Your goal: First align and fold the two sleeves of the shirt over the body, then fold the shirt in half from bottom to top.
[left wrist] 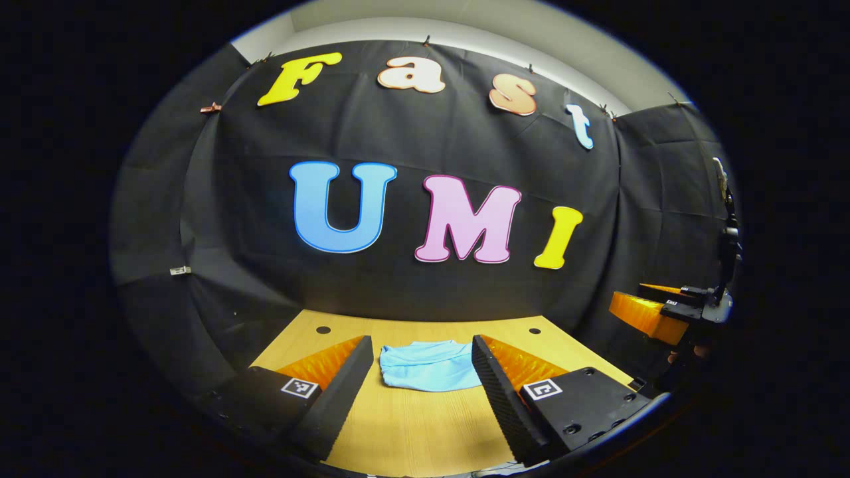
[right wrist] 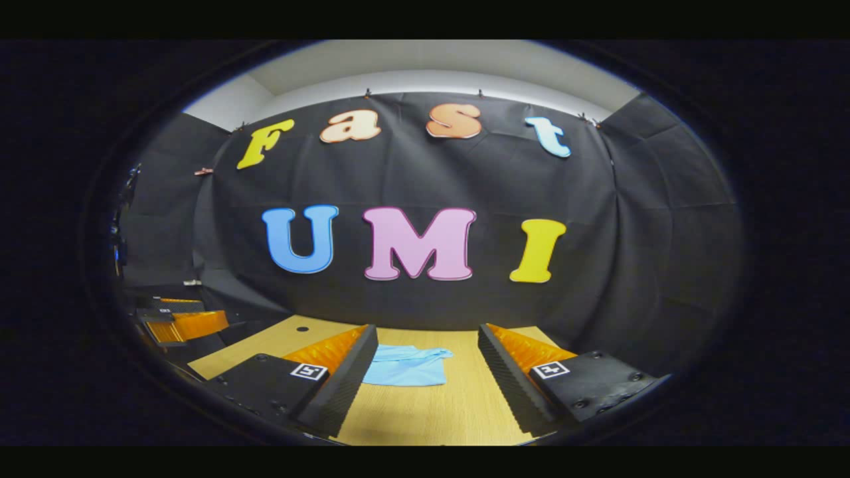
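Both tongs — left (left wrist: 418, 372) and right (right wrist: 428, 368) — are held apart above the desk (left wrist: 412, 425); the shirt (left wrist: 428, 365), folded near the far edge, could be skewed if caught.

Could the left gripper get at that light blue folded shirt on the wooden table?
Probably yes. The left gripper is open, and the light blue shirt lies straight ahead between its fingers on the wooden table, with nothing in between.
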Demonstrator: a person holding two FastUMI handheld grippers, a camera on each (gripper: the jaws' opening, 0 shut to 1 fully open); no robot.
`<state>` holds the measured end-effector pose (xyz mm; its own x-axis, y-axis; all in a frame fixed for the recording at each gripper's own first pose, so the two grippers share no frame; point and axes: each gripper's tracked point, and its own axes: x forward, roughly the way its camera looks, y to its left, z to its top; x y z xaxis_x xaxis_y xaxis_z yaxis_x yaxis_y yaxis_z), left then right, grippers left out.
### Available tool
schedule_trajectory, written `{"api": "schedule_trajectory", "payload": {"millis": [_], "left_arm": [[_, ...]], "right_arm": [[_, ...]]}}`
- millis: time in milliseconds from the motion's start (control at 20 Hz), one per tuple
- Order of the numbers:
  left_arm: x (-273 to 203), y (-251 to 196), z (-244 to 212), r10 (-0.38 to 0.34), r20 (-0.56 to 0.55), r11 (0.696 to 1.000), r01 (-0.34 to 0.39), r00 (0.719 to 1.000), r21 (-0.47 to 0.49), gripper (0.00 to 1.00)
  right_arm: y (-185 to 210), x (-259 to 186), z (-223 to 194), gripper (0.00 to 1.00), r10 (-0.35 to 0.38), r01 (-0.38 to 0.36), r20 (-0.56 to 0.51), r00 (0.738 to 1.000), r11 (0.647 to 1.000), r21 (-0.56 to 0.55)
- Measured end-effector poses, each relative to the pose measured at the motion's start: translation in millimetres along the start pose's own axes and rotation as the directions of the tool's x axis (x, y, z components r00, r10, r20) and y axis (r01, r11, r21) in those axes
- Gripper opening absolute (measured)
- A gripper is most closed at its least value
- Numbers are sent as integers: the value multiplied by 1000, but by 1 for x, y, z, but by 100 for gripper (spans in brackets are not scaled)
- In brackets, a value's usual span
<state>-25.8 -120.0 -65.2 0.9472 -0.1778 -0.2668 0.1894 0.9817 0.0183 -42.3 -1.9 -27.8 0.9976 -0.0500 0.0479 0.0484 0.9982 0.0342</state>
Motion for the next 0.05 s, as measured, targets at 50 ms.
{"api": "schedule_trajectory", "payload": {"millis": [50], "left_arm": [[-8, 0, 3, 9, 4, 1000, -9, 1000, 4, 96]], "right_arm": [[8, -6, 1, 95, 17, -17, 4, 1000, 1000, 5]]}}
